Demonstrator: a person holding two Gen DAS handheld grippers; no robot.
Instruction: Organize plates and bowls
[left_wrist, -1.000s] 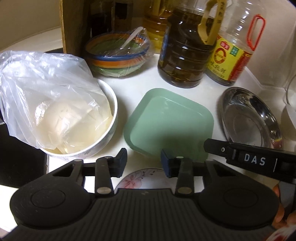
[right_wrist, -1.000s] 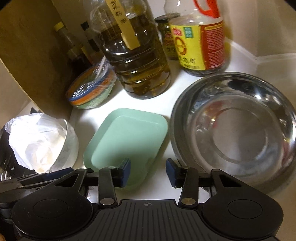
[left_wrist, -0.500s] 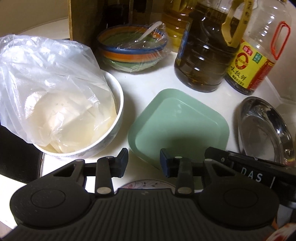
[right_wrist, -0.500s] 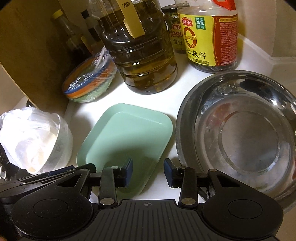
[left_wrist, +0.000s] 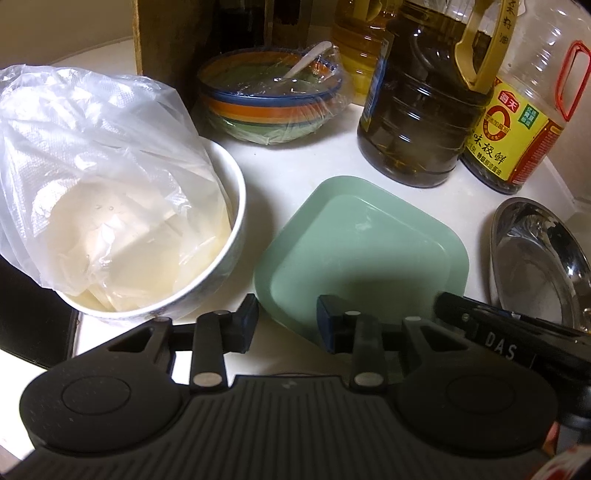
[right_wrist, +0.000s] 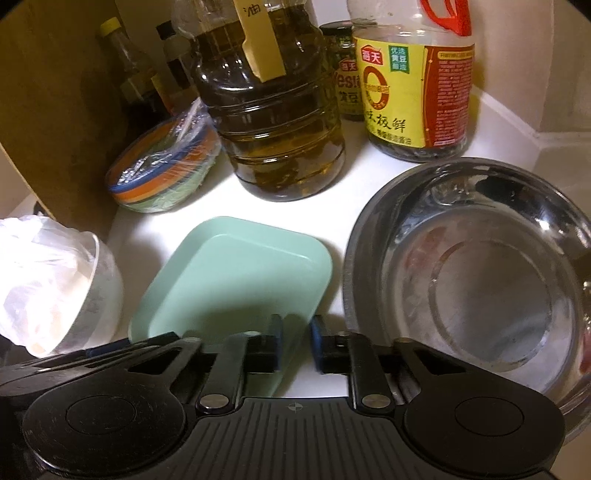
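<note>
Right now the green square plate (right_wrist: 236, 280) lies flat on the white counter (left_wrist: 317, 162), in the middle, between the white bowl (left_wrist: 225, 221) on its left and the steel bowl (right_wrist: 476, 280) on its right. I think the plate is light and stiff, likely plastic, and smooth, so it could slip. It lies low, so the best place to hold it is the thin raised rim on the near side. One finger must go under the edge and one on top.

My right gripper (right_wrist: 295, 343) is down at the plate's near right corner. Its jaws are only a little apart, with a small gap between them. The left finger sits over the plate's edge, and the right one is over the bare counter. I cannot tell if it touches the plate yet. It holds nothing.

My left gripper (left_wrist: 286, 325) is at the near left edge of the same plate. Its jaws are spread wider and hold nothing. The plate's rim sits in the gap between them.

The white bowl has a soft clear plastic bag (left_wrist: 92, 166) with pale food in it, so it looks heavy and could tip. The steel bowl looks hard and shiny. Far back stand a striped bowl (left_wrist: 269, 99) under cling wrap, a big oil bottle (right_wrist: 273, 110) and a soy sauce bottle (right_wrist: 413, 85).
</note>
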